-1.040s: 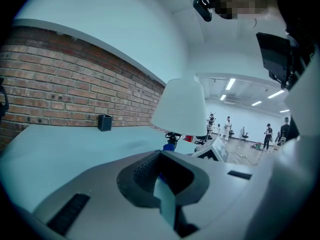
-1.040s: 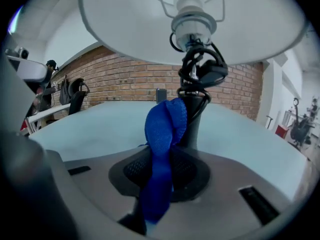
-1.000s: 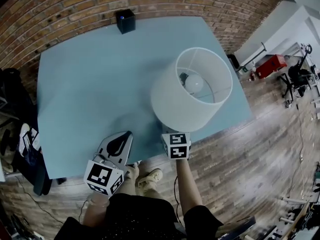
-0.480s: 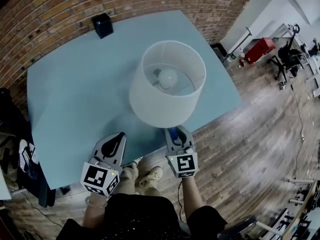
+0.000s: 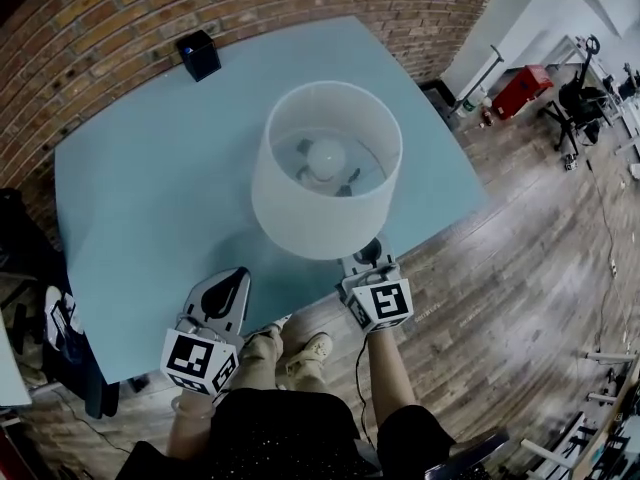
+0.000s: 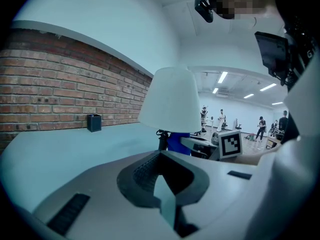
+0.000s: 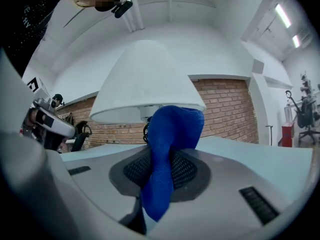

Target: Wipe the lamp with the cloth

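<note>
while the person stands at the near edge of a pale blue table (image 5: 150, 188), a lamp (image 5: 325, 168) with a white drum shade stands upright near the table's middle, its bulb showing through the open top in the head view. the right gripper (image 5: 367, 260) sits at 6 o'clock of the shade, tucked just under its lower rim, its jaws pinching a blue cloth (image 7: 167, 149). in the right gripper view the cloth rises in a fold in front of the shade's bottom edge and the stem; whether it touches the lamp cannot be told. the left gripper (image 5: 228, 290) rests at 7 o'clock of the lamp, well apart from it, jaws drawn together with nothing between them. a small dark box (image 5: 198, 54) stands at 11 o'clock by the brick wall (image 5: 120, 8).
</note>
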`<act>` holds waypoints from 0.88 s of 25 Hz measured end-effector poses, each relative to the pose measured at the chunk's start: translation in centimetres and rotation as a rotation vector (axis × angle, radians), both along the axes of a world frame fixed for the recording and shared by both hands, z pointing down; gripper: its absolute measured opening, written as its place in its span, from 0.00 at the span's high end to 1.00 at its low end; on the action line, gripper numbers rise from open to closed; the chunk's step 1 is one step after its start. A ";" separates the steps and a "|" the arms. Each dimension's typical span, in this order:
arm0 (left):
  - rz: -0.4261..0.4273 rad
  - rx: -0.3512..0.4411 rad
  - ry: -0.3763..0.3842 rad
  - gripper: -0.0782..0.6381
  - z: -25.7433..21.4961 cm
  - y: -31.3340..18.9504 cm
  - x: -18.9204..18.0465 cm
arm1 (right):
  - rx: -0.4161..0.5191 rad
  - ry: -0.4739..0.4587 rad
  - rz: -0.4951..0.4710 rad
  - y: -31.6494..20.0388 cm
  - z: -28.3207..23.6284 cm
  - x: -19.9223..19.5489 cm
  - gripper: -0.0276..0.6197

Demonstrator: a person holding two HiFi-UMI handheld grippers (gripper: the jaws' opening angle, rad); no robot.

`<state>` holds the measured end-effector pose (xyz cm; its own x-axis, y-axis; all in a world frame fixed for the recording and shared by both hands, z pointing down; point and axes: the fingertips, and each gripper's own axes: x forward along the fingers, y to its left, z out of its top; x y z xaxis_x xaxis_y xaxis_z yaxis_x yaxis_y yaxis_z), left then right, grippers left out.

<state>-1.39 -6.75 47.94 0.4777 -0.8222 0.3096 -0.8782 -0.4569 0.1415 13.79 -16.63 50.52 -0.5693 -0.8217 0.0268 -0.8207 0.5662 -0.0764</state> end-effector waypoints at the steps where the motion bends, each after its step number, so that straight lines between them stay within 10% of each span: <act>1: -0.004 -0.001 -0.001 0.88 0.0 -0.1 -0.1 | 0.000 0.002 -0.002 -0.5 0.0 -0.3 0.84; 22: -0.012 -0.014 -0.005 0.88 0.5 -1.1 0.2 | -0.278 0.316 -0.083 -1.9 8.4 -1.7 0.84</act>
<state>-1.21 -7.89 48.48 0.4664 -0.8234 0.3231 -0.8842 -0.4445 0.1437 12.11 -18.50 58.93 -0.5612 -0.7106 0.4244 -0.7810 0.6244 0.0129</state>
